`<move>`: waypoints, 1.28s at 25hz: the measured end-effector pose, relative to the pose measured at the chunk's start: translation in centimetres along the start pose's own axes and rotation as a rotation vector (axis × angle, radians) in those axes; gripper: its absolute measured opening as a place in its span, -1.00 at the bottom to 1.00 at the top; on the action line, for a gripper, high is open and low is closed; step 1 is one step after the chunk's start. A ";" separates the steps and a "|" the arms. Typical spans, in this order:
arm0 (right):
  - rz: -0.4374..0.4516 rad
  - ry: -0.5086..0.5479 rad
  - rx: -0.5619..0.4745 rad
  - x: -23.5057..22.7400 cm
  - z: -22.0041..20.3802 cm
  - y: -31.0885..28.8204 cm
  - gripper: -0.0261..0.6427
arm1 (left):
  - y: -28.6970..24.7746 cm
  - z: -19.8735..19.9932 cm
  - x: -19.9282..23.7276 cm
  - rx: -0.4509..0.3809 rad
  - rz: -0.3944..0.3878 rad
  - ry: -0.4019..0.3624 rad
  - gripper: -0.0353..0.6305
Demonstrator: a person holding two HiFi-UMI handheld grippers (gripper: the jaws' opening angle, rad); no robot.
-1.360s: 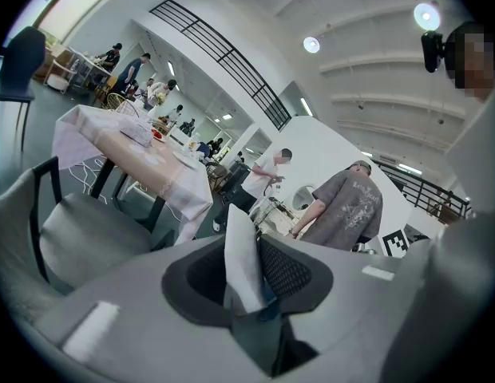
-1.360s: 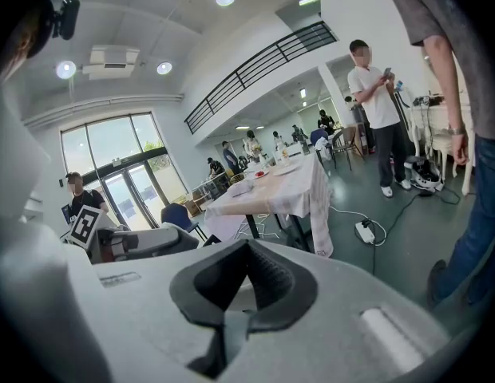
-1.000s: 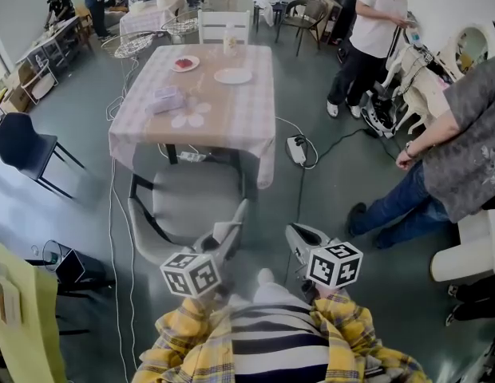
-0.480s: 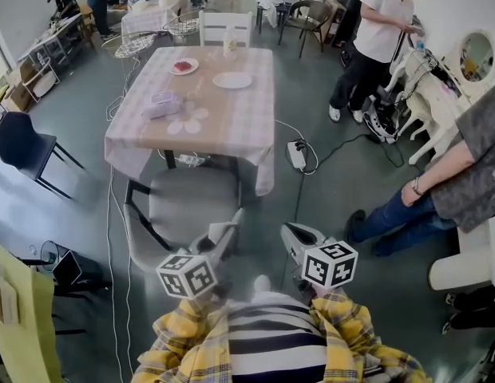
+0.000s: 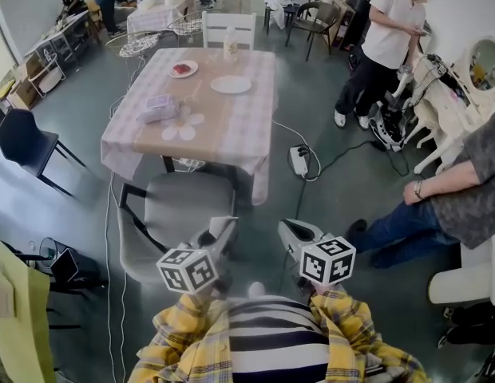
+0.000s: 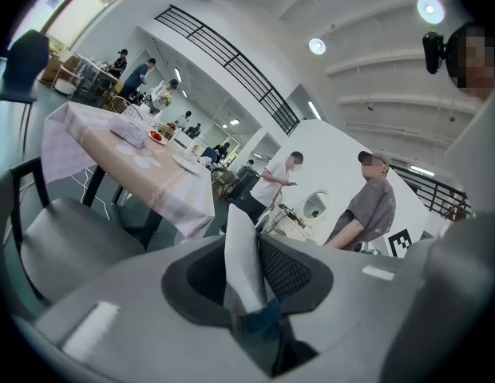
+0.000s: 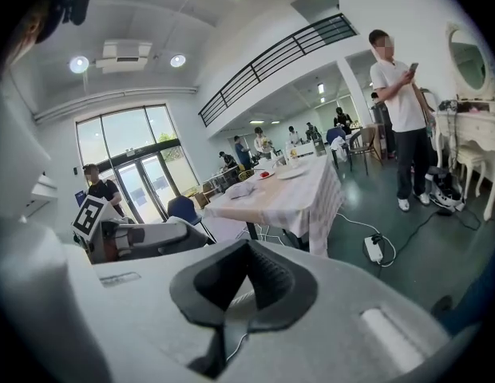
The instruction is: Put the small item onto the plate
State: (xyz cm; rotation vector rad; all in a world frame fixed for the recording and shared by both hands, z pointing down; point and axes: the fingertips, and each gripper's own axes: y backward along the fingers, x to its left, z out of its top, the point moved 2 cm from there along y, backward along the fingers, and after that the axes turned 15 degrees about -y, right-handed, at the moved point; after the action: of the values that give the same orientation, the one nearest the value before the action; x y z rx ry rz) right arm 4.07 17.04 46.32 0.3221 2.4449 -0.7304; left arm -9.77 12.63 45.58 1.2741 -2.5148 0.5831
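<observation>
plate far ahead, left tongs already carrying a white slip

the person stands well back from the cloth-covered worktop [image 5: 192, 146], with a grey chair [image 5: 184, 214] between them and it. both tongs are held low in front of the body, pointing forward towards the worktop

the left tongs [image 5: 222, 231] are closed part way on a thin white slip [image 6: 243, 262], which stands on edge between the jaws with its long side running forward along them. this slip is probably the small item. the right tongs [image 5: 294, 231] have their jaw tips together and nothing between them

the empty white plate [image 5: 231, 84] lies on the far half of the worktop, well apart from both tongs and almost straight ahead of the left tongs. the left hand is therefore the better lined up of the two, and it carries the load. a second plate with something red [image 5: 182, 69] sits further back and to the left. the coming move seems to need a long carry forward, past or over the chair

compared with a second ago, the chair and the power strip [image 5: 299, 162] on the floor sit slightly lower in the head view, so the person seems to have come a little closer. the tongs keep the same place before the body, and the hold on the slip looks unchanged. the person in jeans [image 5: 415, 214] at the right has shifted an arm
</observation>
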 end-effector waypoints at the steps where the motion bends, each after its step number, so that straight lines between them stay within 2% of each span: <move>1: 0.007 0.006 0.007 -0.2 0.0 0.0 -0.92 | -0.4 0.0 -0.2 -0.001 0.003 -0.001 -0.59; 7: 0.021 0.016 0.031 -1.7 1.1 -0.5 -0.92 | -2.7 0.3 -1.2 0.002 0.003 -0.003 -0.59; 20: 0.032 0.014 0.042 -3.7 3.1 -2.2 -0.92 | -6.0 0.6 -0.8 0.027 0.013 0.004 -0.59; 32: 0.042 0.041 0.074 -5.4 7.1 -6.4 -0.92 | -11.3 3.3 2.1 0.002 0.025 0.020 -0.59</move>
State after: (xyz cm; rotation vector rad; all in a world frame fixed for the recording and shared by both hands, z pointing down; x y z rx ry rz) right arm 9.23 7.41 47.23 0.4202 2.4461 -0.8047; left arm -1.94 3.54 46.11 1.2333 -2.5182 0.6016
